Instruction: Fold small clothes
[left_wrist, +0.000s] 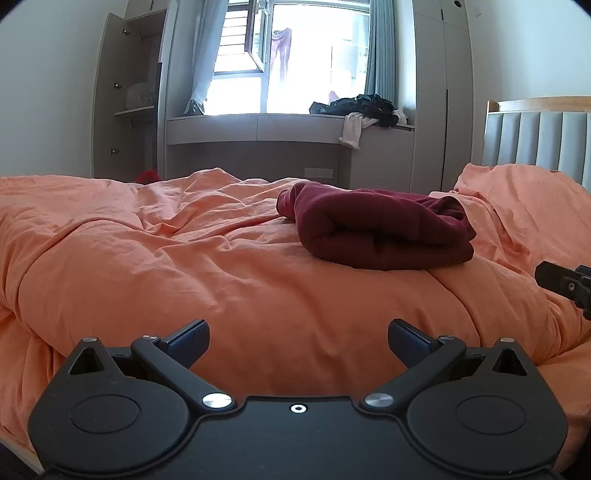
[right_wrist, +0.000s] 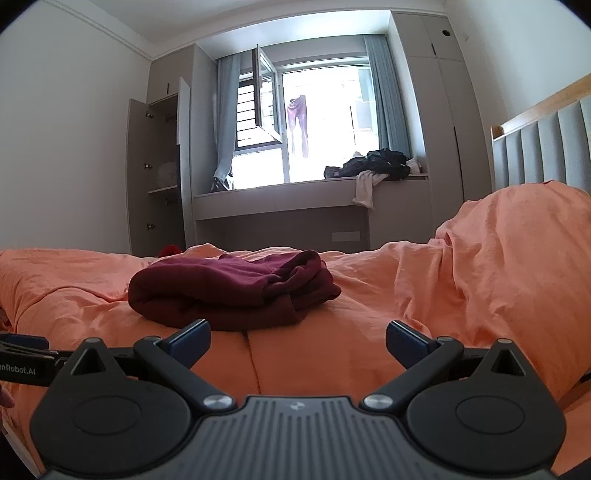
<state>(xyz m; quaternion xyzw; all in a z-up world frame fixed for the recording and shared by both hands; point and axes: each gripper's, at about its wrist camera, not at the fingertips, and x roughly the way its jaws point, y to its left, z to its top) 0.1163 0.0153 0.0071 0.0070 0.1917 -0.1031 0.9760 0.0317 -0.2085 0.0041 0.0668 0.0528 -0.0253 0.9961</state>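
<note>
A dark red garment (left_wrist: 380, 229) lies folded in a thick bundle on the orange duvet (left_wrist: 184, 266). In the right wrist view the garment (right_wrist: 236, 291) lies just ahead and left of centre. My left gripper (left_wrist: 298, 341) is open and empty, low over the near edge of the bed, well short of the garment. My right gripper (right_wrist: 297, 341) is open and empty, its left finger (right_wrist: 190, 341) close to the garment's near edge. The right gripper also shows at the right edge of the left wrist view (left_wrist: 565, 286).
An orange-covered pillow (right_wrist: 517, 251) lies at the right before a grey padded headboard (right_wrist: 543, 147). Behind the bed stand a window bench (right_wrist: 280, 206) with a pile of dark clothes (right_wrist: 373, 164) and an open wardrobe (right_wrist: 159, 173).
</note>
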